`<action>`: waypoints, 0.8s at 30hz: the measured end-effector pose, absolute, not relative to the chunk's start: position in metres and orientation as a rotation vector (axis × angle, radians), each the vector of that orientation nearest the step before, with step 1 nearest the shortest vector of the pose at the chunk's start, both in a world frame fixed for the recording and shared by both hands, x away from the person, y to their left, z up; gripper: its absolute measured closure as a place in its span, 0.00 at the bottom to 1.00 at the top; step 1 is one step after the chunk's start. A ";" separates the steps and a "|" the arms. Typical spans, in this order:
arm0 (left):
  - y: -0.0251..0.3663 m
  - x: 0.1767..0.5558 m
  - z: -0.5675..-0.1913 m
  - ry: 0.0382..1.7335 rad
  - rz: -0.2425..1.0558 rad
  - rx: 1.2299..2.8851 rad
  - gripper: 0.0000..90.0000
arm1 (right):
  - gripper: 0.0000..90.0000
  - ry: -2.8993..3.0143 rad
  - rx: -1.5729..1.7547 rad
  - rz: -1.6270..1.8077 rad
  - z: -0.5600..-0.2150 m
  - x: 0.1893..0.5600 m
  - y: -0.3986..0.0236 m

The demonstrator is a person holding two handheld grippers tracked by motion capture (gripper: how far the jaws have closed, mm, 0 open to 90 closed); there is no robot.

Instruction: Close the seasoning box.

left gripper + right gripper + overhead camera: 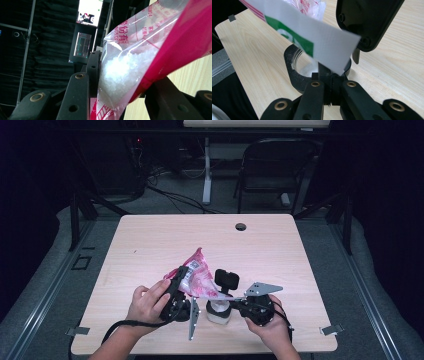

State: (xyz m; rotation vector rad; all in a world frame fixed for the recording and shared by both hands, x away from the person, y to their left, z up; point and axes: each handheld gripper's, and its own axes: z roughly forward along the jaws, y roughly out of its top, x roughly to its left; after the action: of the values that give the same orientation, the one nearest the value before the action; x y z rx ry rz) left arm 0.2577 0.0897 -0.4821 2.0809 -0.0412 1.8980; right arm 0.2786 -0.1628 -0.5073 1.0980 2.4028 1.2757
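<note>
A pink and clear plastic bag (199,272) of white granules (125,67) hangs tilted above the table's near middle. My left gripper (176,287) is shut on the bag's filled part (160,45), one jaw on each side. My right gripper (234,299) is shut on the bag's lower white and green corner (319,42), its jaws pressed together. Right below that corner stands a small jar (218,313) with a black rim (292,67) and white contents. Its black flip lid (226,279) (367,22) stands open beside the bag.
The light wood table (150,240) has a cable hole (240,226) near its far edge. A folding chair (275,165) and a white desk leg (206,175) stand beyond the table. A lit monitor (90,11) shows in the dark background.
</note>
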 end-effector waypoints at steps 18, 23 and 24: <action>0.087 0.257 -0.480 -0.071 1.910 2.084 0.74 | 1.00 2.400 1.107 1.280 -0.508 0.279 -0.163; 0.086 0.257 -0.480 -0.082 1.915 2.075 0.74 | 1.00 2.399 1.110 1.282 -0.509 0.279 -0.163; 0.086 0.257 -0.480 -0.074 1.910 2.083 0.74 | 1.00 2.400 1.111 1.282 -0.509 0.279 -0.163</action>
State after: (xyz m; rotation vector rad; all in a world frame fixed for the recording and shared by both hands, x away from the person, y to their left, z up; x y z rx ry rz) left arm 0.2568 0.0859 -0.4795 2.0828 -0.0742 1.9095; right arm 0.2790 -0.1632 -0.5087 1.1106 2.3996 1.2821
